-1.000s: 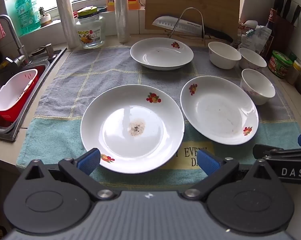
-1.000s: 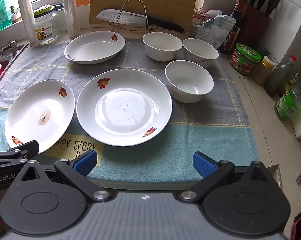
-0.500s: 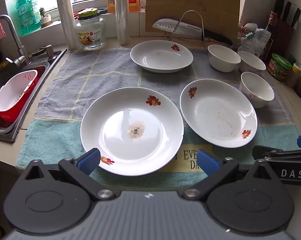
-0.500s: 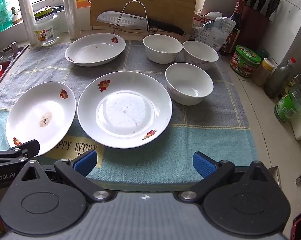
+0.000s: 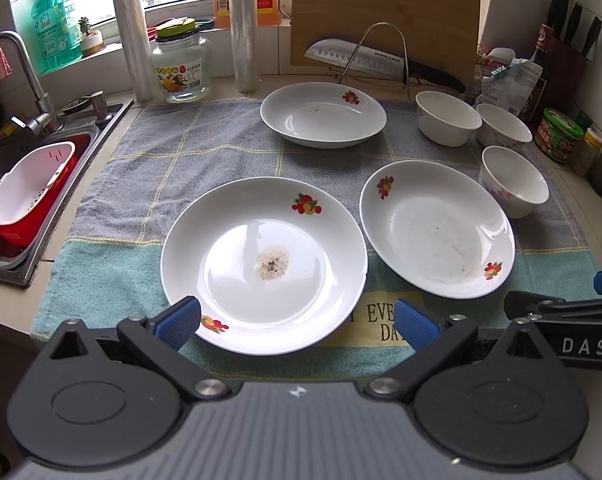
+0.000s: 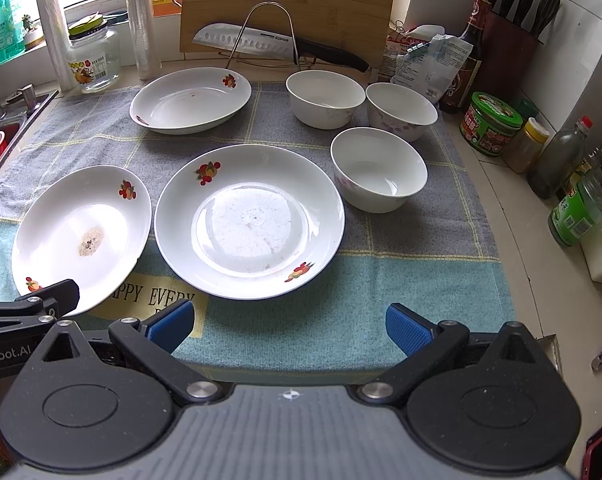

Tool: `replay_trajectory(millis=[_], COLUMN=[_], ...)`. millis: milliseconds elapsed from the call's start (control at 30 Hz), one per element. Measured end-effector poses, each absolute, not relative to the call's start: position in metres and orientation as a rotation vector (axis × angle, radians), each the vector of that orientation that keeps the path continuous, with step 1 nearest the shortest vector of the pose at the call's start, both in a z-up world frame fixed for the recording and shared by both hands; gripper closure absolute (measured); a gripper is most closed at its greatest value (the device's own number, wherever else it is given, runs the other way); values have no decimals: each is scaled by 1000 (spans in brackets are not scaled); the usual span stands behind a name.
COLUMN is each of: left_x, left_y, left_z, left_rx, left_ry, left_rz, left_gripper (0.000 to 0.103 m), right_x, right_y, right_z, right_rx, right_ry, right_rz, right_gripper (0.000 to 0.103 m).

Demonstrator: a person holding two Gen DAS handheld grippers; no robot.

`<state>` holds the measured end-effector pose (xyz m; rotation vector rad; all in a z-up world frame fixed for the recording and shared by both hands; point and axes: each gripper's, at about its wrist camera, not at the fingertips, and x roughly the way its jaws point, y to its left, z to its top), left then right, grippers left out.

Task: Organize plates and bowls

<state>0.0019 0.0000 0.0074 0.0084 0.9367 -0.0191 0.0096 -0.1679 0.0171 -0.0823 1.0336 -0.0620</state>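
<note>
Three white plates with fruit prints lie on a towel: a stained near-left plate point(image 5: 261, 264) point(image 6: 81, 236), a near-right plate point(image 5: 437, 228) point(image 6: 249, 220) and a far plate point(image 5: 323, 114) point(image 6: 191, 98). Three white bowls point(image 6: 325, 98) point(image 6: 401, 110) point(image 6: 379, 168) stand at the right; they appear in the left wrist view too point(image 5: 447, 122) point(image 5: 503, 128) point(image 5: 515, 180). My left gripper point(image 5: 297, 320) is open just short of the stained plate's near rim. My right gripper point(image 6: 289, 326) is open over the towel's front edge, empty.
A sink point(image 5: 21, 200) with a red-and-white basket lies at the left. A cutting board point(image 6: 289, 4), a knife on a wire rack point(image 6: 277, 46), a jar point(image 5: 181, 66) and rolls stand behind. Bottles and tins point(image 6: 493, 124) crowd the right counter.
Both grippers have backed off or lifted slightly, so the plates and bowls sit a little lower in both views. Both stay open; nothing on the towel has moved.
</note>
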Motion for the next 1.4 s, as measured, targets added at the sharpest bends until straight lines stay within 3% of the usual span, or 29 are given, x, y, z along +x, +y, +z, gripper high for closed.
replay_trajectory(millis=[1400], left_x=[3], left_y=[-1], left_z=[7], left_rx=[12], left_ry=[931], left_rz=[-20], left_gripper=[1], right_x=[12], right_y=[-170], right_z=[18], right_rx=[-84], right_ry=[1031], right_rz=[-63], right_gripper=[0])
